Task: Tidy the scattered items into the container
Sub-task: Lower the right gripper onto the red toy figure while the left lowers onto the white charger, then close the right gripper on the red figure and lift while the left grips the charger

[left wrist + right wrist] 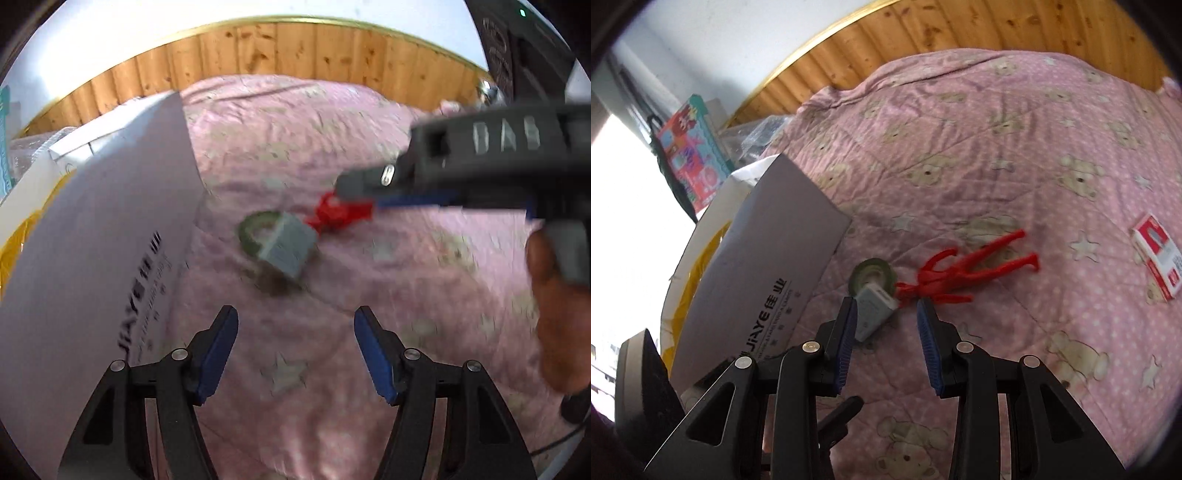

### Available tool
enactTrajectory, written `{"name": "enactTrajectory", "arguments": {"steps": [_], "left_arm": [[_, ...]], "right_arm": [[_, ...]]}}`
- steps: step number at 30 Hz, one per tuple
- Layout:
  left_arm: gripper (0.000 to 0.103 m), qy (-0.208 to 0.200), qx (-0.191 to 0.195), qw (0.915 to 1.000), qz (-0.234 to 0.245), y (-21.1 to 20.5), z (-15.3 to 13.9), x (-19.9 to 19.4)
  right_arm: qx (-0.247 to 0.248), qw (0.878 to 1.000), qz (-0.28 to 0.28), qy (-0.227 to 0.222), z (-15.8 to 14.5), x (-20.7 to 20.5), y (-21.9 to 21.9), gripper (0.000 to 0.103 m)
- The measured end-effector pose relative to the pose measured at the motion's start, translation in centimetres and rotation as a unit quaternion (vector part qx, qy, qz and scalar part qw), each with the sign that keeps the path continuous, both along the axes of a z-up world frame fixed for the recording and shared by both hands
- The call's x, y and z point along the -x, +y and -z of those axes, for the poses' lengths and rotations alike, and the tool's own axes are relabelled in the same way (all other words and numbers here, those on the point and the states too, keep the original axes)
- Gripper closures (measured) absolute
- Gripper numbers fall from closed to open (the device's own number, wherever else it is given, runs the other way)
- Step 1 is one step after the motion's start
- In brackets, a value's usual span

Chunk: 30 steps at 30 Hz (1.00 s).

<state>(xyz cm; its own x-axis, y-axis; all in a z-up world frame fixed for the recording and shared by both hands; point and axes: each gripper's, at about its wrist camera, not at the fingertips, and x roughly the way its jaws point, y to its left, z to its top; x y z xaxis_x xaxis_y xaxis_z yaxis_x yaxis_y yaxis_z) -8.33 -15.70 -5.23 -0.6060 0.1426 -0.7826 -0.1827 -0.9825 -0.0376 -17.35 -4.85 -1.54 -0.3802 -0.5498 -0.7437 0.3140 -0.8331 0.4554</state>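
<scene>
Red-white box (1155, 255) — right wrist view only

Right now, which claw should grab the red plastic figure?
Right claw: open, tips beside the red plastic figure. The open left claw sits farther back.

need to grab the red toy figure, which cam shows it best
The right wrist view: the red toy figure lies whole and fairly sharp on the blanket. In the left wrist view it is blurred, partly hidden by the right gripper.

red figure (338, 214) blurred, box (92, 236) cut off
</scene>
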Motion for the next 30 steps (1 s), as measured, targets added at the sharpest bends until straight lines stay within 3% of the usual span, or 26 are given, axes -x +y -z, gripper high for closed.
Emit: {"name": "enactTrajectory", "arguments": {"steps": [3, 7, 13, 14, 16, 21, 23, 26, 30], "left_arm": [[0.030, 0.001, -0.005, 0.9999, -0.010, -0.1, 0.0, 1.8], [0.030, -0.011, 0.010, 0.9999, 0.001, 1.0, 0.7, 4.3], [0.031, -0.025, 0.032, 0.9989, 0.024, 2.5, 1.9, 6.3], [0.033, -0.020, 0.031, 0.9990, 0.026, 2.6, 1.8, 6.4], [0.059, -0.014, 0.025, 0.9992, 0.026, 2.4, 1.5, 6.6], [0.064, -0.033, -0.061, 0.9975, 0.016, 0.3, 1.2, 6.6], [0.065, -0.037, -0.082, 0.9958, 0.011, 0.1, 1.0, 6.6], [0.065, -0.042, -0.118, 0.9921, 0.008, -0.5, 0.8, 6.7], [0.066, -0.041, -0.125, 0.9912, 0.014, -0.3, 0.4, 6.7]], "right_arm": [[-0.005, 1.000, -0.001, -0.005, 0.1, 0.8, -0.5, 0.066], [-0.023, 0.999, 0.041, -0.013, 0.4, 2.2, 1.8, 0.066], [-0.054, 0.995, 0.073, -0.051, 2.6, 3.8, 3.7, 0.058], [-0.060, 0.994, 0.072, -0.058, 3.1, 4.1, 3.6, 0.058], [-0.060, 0.993, 0.072, -0.071, 4.2, 4.6, 3.4, 0.058], [-0.062, 0.994, 0.076, -0.052, 4.3, 5.6, 2.9, 0.056], [-0.064, 0.994, 0.078, -0.046, 4.1, 5.9, 2.8, 0.069], [-0.058, 0.994, 0.082, -0.034, 3.4, 5.9, 3.2, 0.081], [-0.047, 0.994, 0.091, -0.026, 2.6, 5.7, 3.7, 0.088]]}}
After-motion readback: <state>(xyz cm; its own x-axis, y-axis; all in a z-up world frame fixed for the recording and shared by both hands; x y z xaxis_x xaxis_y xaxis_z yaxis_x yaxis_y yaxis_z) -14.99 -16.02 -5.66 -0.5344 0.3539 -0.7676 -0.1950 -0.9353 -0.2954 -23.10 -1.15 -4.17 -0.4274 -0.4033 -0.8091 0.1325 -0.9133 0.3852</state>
